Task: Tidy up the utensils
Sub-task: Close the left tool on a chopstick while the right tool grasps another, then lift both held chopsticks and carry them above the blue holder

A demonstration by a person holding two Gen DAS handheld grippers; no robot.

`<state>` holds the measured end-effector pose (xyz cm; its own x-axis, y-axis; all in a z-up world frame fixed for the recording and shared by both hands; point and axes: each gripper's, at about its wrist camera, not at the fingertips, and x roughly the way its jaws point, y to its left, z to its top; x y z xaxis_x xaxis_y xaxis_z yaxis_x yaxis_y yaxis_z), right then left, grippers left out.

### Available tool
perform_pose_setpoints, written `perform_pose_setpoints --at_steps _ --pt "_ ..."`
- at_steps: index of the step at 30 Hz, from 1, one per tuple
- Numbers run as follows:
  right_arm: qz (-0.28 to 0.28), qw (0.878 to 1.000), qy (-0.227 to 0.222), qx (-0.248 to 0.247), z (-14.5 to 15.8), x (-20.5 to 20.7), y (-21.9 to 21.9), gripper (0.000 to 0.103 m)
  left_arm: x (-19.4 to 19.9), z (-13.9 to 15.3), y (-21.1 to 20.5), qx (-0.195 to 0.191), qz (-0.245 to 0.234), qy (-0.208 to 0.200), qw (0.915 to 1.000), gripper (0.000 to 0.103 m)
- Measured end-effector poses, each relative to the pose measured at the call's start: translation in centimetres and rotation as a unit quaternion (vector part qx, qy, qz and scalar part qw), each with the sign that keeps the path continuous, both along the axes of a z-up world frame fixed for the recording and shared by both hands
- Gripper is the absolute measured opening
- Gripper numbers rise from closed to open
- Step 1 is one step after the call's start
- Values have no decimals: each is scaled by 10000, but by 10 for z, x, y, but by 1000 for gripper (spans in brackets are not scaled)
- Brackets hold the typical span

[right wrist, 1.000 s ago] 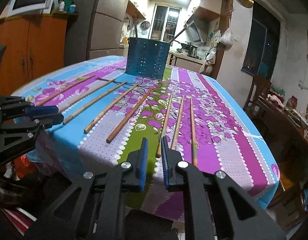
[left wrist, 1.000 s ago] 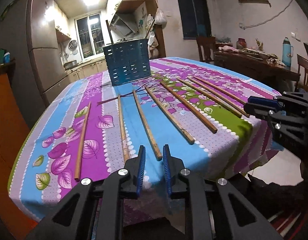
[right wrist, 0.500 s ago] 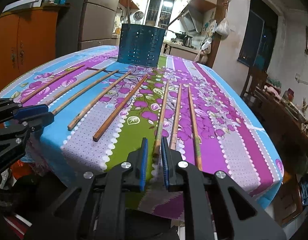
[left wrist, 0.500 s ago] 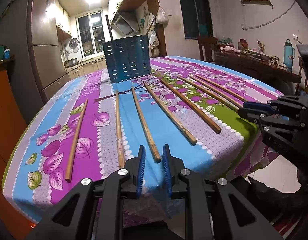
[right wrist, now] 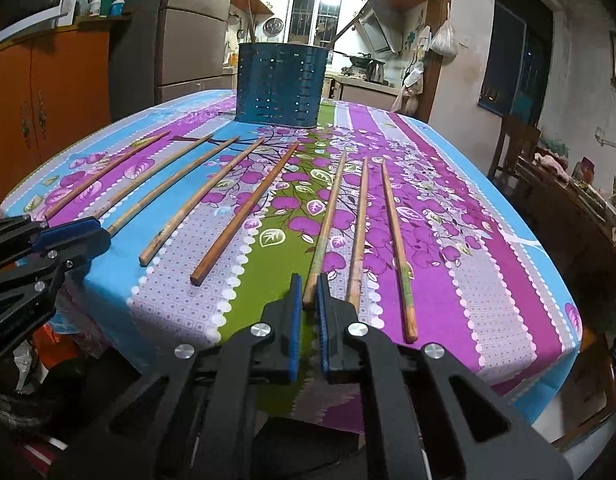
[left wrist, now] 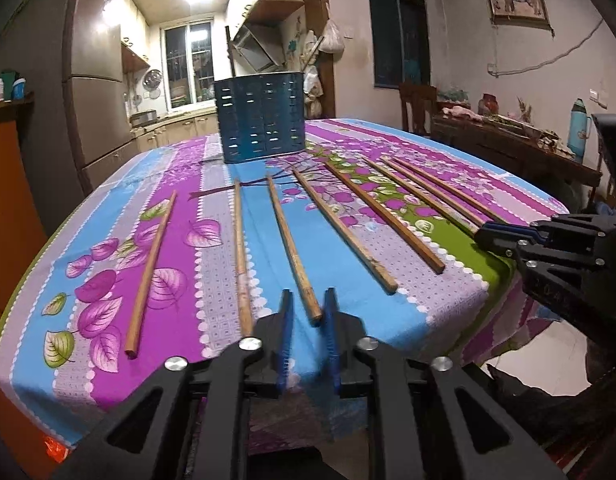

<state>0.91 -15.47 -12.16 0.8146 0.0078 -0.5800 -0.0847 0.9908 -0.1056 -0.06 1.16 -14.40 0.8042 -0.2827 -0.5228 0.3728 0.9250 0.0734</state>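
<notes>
- Kitchen counter (left wrist: 459, 296), floral cloth: eight chopsticks lie lengthwise toward the far holder (left wrist: 260, 118).
- Left gripper (left wrist: 306, 312): jaws open, straddling the third chopstick's (left wrist: 292, 247) near end.
- Right gripper (right wrist: 307, 294): jaws narrowly open, empty, at another near end.

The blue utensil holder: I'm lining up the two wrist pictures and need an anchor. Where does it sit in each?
Left wrist: the blue utensil holder stands upper centre, slightly left, at the table's far end beyond the chopsticks.
Right wrist: it stands upper centre-left, again past the chopstick tips.
Shared landmark: the lit kitchen window, behind the holder in both.
</notes>
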Motion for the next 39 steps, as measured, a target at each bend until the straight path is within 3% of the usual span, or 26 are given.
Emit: perform_pose_setpoints --at_steps 5,16,23,39 --pt "-3 9999 -37 159 2 0 -1 5 2 2 2 -15 41 2 10000 8" --pt "17 9984 -417 386 24 -9 -7 5 -5 21 8 30 212 -392 9990 7" --pt "27 9965 -723 425 45 -14 -10 5 -8 48 10 -26 225 -734 9970 7" --pt "244 9836 -1738 404 123 -7 -24 5 2 126 10 -375 321 -1409 9888 7"
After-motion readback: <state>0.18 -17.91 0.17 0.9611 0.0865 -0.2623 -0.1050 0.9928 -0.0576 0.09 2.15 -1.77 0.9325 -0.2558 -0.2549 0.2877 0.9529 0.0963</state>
